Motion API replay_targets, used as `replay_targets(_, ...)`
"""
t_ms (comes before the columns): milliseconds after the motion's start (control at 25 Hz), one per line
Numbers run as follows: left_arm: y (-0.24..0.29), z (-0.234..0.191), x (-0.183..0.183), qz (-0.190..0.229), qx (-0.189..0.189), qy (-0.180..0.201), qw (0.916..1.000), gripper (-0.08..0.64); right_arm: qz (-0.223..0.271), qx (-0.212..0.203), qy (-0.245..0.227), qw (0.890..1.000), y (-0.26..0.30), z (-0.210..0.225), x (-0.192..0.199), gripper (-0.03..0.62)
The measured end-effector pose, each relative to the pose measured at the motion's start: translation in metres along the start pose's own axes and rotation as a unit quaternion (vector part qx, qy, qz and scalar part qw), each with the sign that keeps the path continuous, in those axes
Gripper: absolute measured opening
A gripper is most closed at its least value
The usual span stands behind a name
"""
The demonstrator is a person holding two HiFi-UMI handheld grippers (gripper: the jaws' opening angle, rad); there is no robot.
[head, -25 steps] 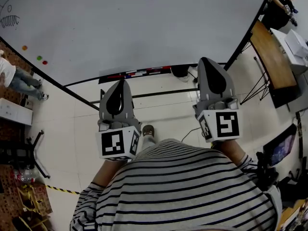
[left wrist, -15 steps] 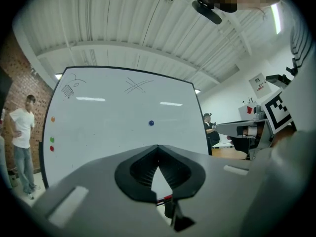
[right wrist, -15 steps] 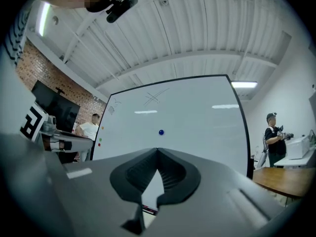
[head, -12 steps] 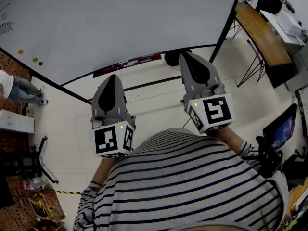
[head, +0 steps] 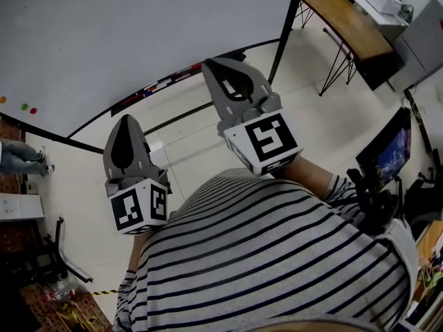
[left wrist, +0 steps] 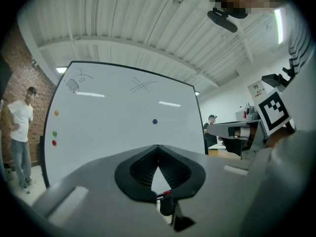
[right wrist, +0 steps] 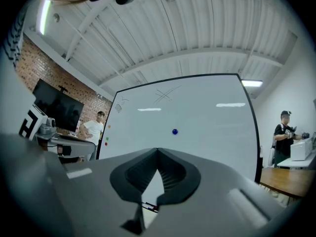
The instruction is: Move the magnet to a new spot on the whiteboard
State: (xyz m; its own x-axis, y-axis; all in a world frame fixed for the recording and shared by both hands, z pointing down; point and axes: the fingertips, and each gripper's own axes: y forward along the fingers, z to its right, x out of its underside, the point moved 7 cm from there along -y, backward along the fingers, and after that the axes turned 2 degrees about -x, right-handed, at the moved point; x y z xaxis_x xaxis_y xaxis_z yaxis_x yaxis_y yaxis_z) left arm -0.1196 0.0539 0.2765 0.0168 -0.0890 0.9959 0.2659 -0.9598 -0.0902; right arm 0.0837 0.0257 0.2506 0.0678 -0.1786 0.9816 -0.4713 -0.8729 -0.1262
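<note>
Blue magnet [right wrist: 174, 131]: on whiteboard [right wrist: 207, 112], about mid-height; ahead of and above both tools, well apart.
Right tool [right wrist: 157, 152]: shut, empty; the nearer to the whiteboard, magnet just right of its line.
Left tool [left wrist: 158, 148]: shut, empty; sits further back.
Change: in the head view, magnet has slid to the top edge; right tool now further forward.

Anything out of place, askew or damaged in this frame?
Nothing stands out. The whiteboard stands upright and intact, with the blue magnet on it and three small magnets near its left edge. The left gripper and right gripper are shut, empty and away from the board.
</note>
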Motion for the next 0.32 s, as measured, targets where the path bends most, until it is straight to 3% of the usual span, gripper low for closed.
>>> replay_targets(320,0.005,-0.009,0.010,-0.009,0.008,-0.005,0.9999,0.015,0.007,-0.011,-0.012,1.000,0.015,-0.013,0.002,0.000)
